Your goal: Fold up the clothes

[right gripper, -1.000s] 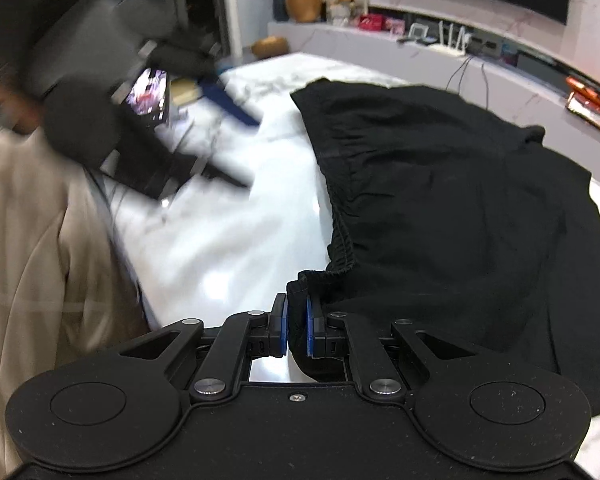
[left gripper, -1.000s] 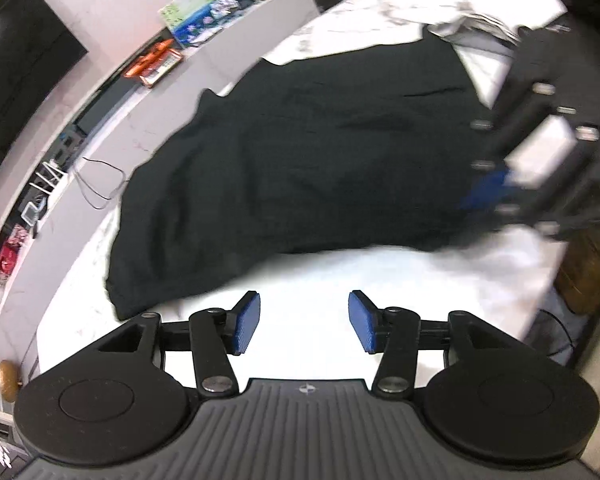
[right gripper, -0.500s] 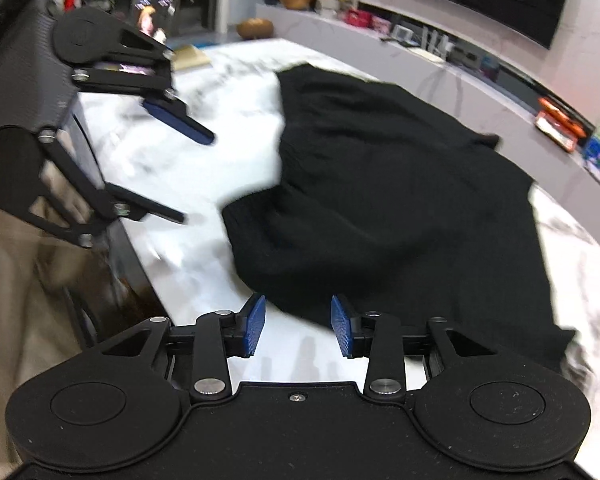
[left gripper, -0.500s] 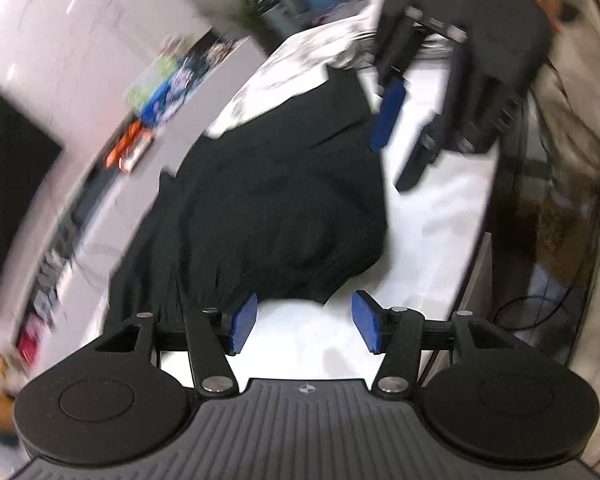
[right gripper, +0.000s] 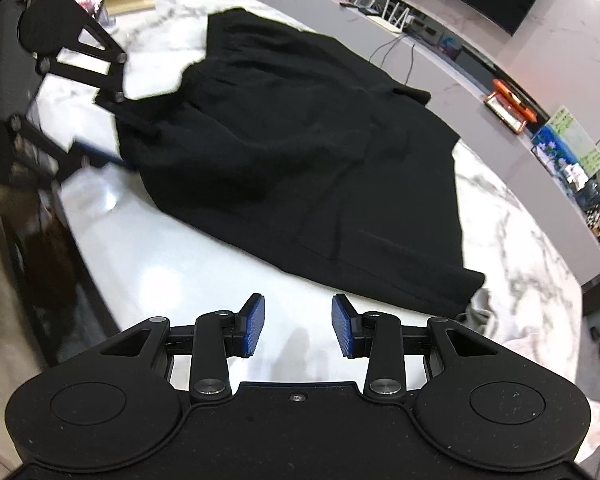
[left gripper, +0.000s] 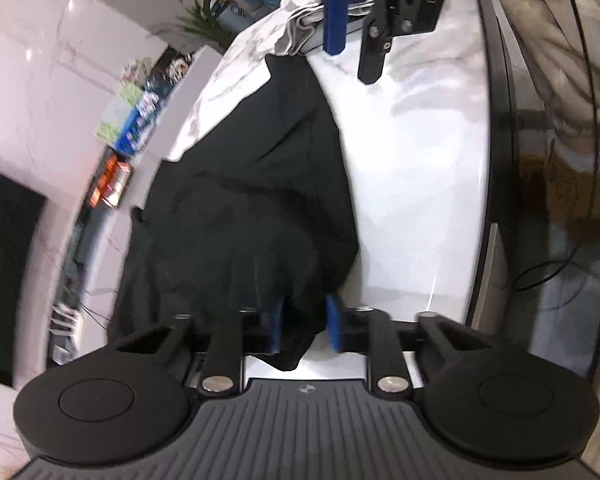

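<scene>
Right now the black garment [right gripper: 300, 132] lies spread over the white marble surface [right gripper: 172, 264], one long hem running along the side nearer the right claw and a bunched, gathered end toward the left claw. In the left wrist view the left claw [left gripper: 305, 322] has its blue pads [left gripper: 333, 320] on either side of a hanging fold of that bunched end; cloth sits between them, but a gap shows beside the fabric, so I judge it is closing on the edge and not clenched yet. The right claw [right gripper: 298, 324] hovers over bare marble just short of the hem, spread wide and holding nothing.

To do this step well, the left claw wants to take a full bite of the doubled edge, deep enough that both layers sit between the pads, before any lifting. A shallow pinch on thin black cloth would likely slip once weight comes on. The right claw should probably come down onto the near hem at its corner [right gripper: 470, 280], low and flat to the marble, so one pad can slide under the fabric.

With both ends held, lifting evenly and keeping the cloth taut between the claws should carry the fold over cleanly. A pale crumpled cloth [right gripper: 500, 320] lies touching that far corner; it would be wise to catch only the black fabric.
</scene>
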